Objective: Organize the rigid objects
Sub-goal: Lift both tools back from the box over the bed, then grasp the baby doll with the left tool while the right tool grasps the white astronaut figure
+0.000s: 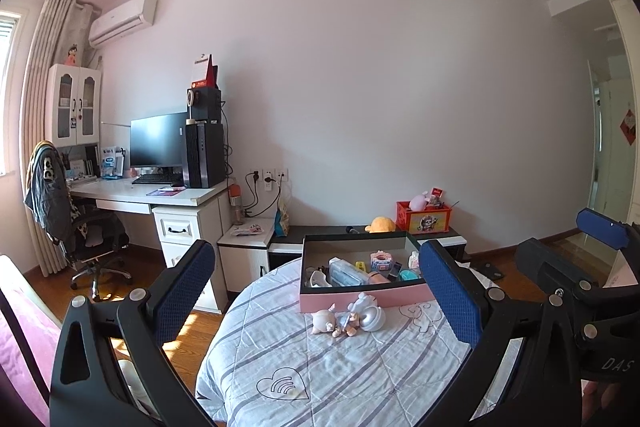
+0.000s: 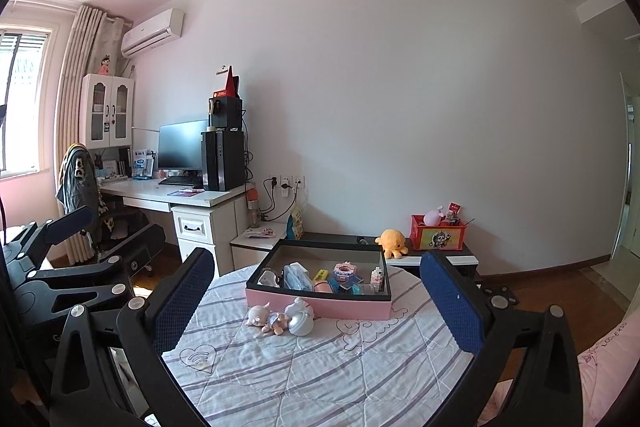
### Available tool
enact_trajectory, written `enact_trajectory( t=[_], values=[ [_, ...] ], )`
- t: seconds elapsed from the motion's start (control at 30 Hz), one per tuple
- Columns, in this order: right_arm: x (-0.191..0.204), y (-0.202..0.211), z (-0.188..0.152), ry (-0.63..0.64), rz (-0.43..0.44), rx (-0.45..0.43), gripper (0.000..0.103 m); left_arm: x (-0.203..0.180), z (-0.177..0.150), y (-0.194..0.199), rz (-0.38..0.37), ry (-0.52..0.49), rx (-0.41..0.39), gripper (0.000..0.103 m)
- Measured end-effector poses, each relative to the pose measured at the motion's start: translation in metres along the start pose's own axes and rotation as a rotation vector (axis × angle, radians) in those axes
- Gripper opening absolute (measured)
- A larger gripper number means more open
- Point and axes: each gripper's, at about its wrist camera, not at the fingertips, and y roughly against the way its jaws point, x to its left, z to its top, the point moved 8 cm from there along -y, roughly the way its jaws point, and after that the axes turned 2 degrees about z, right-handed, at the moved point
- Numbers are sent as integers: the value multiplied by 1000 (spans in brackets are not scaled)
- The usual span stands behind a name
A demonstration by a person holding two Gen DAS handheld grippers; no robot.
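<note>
Left gripper (image 1: 320, 291) spread wide, empty — between its jaws lie small figurines (image 1: 348, 319), pink box (image 1: 360, 297) just beyond.

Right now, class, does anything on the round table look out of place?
Yes. Three small figurines lie tumbled in a cluster on the quilt, just in front of the pink box, while the other small items sit inside it. Both grippers, left and right, are open and empty.

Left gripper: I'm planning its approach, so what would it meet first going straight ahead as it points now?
Probably the small figurines on the quilted table, then the pink box behind them; the left gripper is open, and depth is uncertain.
</note>
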Motion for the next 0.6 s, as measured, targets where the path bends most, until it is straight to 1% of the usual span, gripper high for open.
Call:
enact_trajectory(
  t=[0.1,0.2,0.3,0.43,0.6],
  values=[
    [-2,-16,-10,-5,0,39,103,1,-13,-18,-4,-3,48,103],
    [-4,-37,-25,-10,5,88,103,2,-32,-43,-11,-7,114,103],
    [-6,-63,-46,-16,8,153,103,4,-59,-71,-24,-4,208,103],
    [-8,-101,-81,-21,10,261,103,7,-104,-111,-36,10,353,103],
    [-14,-145,-123,-29,18,382,103,5,-153,-156,-59,20,499,103]
  ],
)
